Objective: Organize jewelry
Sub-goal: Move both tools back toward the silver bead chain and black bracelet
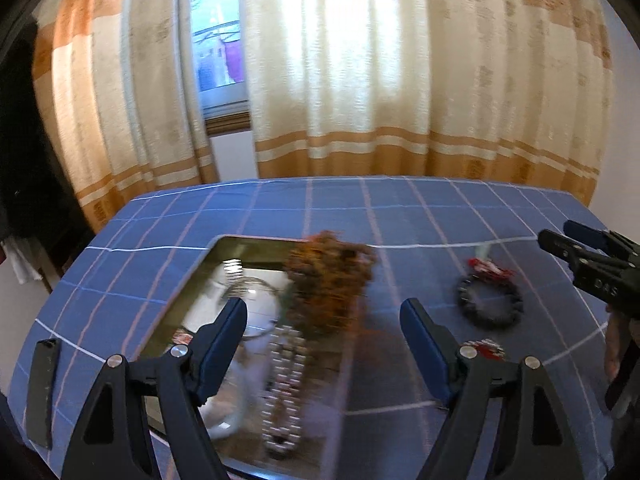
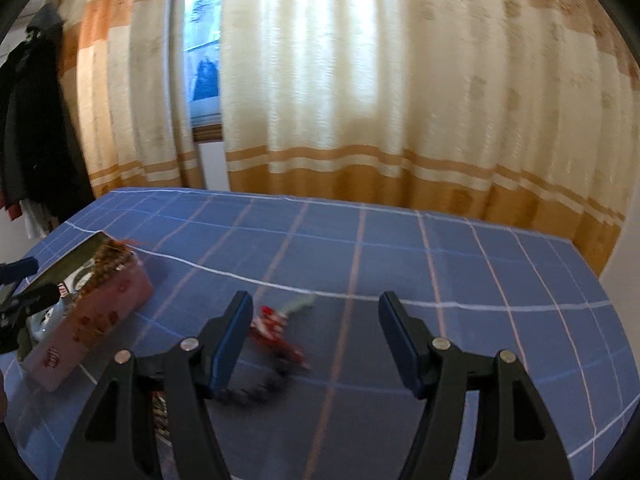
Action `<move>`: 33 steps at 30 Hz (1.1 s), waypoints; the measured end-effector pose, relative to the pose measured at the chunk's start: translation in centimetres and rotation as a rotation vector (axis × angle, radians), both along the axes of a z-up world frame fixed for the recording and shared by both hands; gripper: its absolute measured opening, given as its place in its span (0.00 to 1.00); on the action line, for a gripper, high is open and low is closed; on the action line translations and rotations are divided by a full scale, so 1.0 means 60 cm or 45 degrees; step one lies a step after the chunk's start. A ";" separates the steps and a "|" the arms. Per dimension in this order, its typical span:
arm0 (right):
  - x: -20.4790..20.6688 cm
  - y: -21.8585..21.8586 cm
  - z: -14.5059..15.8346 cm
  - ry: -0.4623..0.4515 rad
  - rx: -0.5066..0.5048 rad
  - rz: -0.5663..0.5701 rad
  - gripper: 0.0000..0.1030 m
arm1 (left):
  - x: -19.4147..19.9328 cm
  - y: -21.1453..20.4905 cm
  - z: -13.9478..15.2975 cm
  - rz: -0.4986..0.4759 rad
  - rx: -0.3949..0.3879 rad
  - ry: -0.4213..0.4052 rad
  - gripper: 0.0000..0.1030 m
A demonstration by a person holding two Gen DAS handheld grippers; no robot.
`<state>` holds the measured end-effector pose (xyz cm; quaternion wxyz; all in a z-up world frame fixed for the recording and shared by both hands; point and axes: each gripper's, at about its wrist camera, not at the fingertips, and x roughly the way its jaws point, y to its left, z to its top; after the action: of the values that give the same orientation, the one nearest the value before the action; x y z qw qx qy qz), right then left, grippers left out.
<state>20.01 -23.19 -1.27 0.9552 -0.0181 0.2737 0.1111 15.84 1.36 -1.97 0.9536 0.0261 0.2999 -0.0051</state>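
Through my left wrist camera, the left gripper (image 1: 324,316) hangs above a worktop (image 1: 420,216) covered in blue checked cloth, its jaws spread wide and holding nothing. Under and just ahead of it sits a shallow metal box (image 1: 188,292) with its inside showing. An orange-brown beaded bundle (image 1: 328,284) lies over the box's far right edge, blurred. A silvery linked band (image 1: 284,384) lies lengthwise in the box, and beside it, to the left, I see a thin clear ring (image 1: 250,300), partly hidden by the left jaw. To the right, on the cloth and apart from the box, lies a dark beaded bracelet (image 1: 490,304) with a red-and-white tassel (image 1: 490,267) at its far side. A small red-and-white piece (image 1: 489,349) lies nearer me, just beside the right jaw. My right gripper (image 1: 576,252) shows at the right edge, and I cannot tell its jaw state from this view. Cream and orange curtains (image 1: 360,80) hang behind the worktop. Over on my right wrist camera, the right gripper (image 2: 316,336) has its jaws released and wide apart, empty. Between them, nearer the left jaw, the tassel (image 2: 272,326) and bracelet (image 2: 256,390) lie on the cloth, smeared by blur. At far left the box (image 2: 88,328) shows its pink side, with the bundle (image 2: 112,258) along its top edge.
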 end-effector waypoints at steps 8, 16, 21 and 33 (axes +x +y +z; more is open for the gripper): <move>-0.026 -0.004 -0.018 0.012 -0.009 0.001 0.66 | -0.019 -0.092 -0.024 -0.181 0.021 0.044 0.77; -0.027 -0.004 -0.018 -0.008 -0.029 -0.001 0.66 | -0.020 -0.167 -0.055 -0.338 0.099 0.095 0.77; -0.027 -0.001 -0.018 -0.009 -0.046 -0.004 0.66 | -0.005 -0.172 -0.068 -0.368 0.106 0.141 0.40; -0.026 0.002 -0.021 0.003 -0.066 -0.012 0.68 | -0.001 -0.118 -0.027 -0.273 0.009 0.034 0.00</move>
<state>18.46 -23.04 -2.53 0.9547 -0.0412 0.2775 0.0995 15.77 -5.72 -3.60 0.9434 0.0613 0.3082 -0.1064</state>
